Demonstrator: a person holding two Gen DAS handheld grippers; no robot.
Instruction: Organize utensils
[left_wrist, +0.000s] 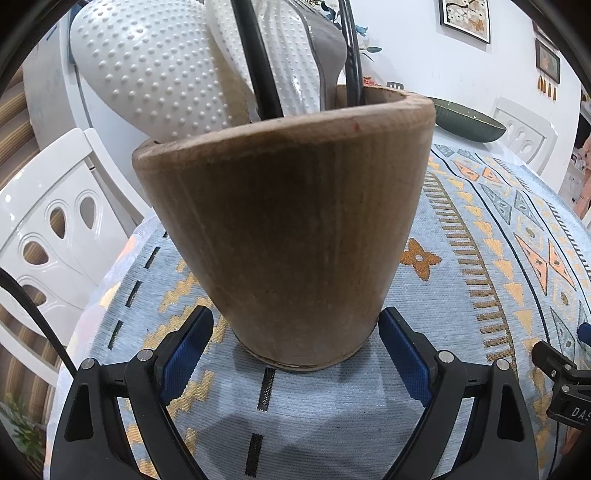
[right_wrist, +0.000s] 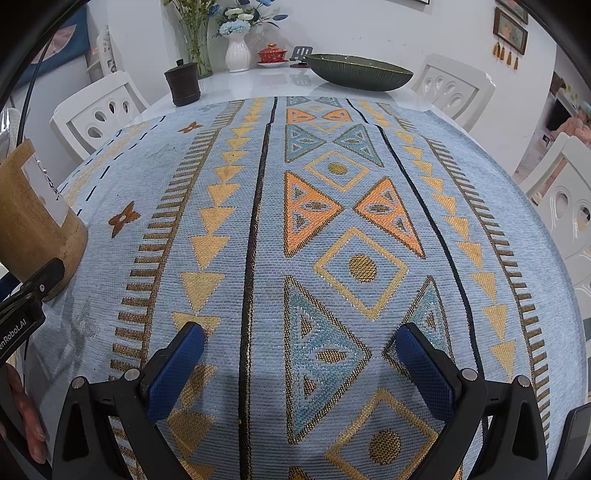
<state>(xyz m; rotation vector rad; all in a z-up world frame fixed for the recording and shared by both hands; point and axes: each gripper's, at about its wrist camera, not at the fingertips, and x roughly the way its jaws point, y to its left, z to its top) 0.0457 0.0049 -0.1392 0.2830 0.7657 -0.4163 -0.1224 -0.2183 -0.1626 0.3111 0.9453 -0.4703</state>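
A wooden utensil holder stands on the patterned tablecloth and fills the left wrist view. Out of it stick white dotted silicone utensil heads, a grey spatula and black handles. My left gripper is open and straddles the holder's base: cloth shows between the left pad and the wood, and the right pad is very close to it. My right gripper is open over bare cloth with nothing between its fingers. The holder sits at the far left of that view.
A dark green bowl, a dark lidded jar, a white vase of flowers and a red cup stand at the table's far end. White chairs ring the table. A hand shows at the lower left.
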